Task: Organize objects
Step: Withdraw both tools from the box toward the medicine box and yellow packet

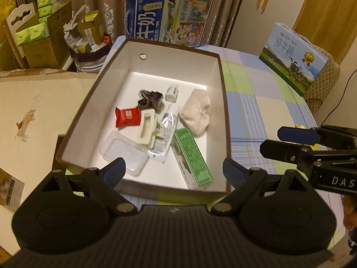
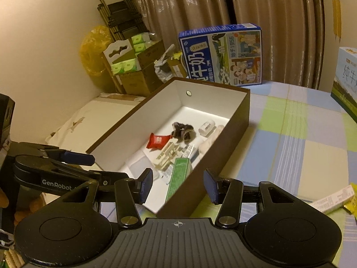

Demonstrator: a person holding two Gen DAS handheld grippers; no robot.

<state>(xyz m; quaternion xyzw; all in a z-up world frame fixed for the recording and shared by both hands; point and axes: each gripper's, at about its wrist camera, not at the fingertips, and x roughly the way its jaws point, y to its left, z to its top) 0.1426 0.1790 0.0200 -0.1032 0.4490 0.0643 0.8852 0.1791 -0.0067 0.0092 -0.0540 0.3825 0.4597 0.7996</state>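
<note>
Half the green carton (image 2: 178, 179) behind box wall (image 2: 225, 147), perhaps.

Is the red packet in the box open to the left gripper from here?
Probably yes: the red packet lies uncovered in the open-topped box, and the left gripper is open and empty.

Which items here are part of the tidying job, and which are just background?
Job: brown box, green carton, red packet, white bottle, cloth, clear tube.
Background: blue milk carton, tissue packs, curtains.
</note>
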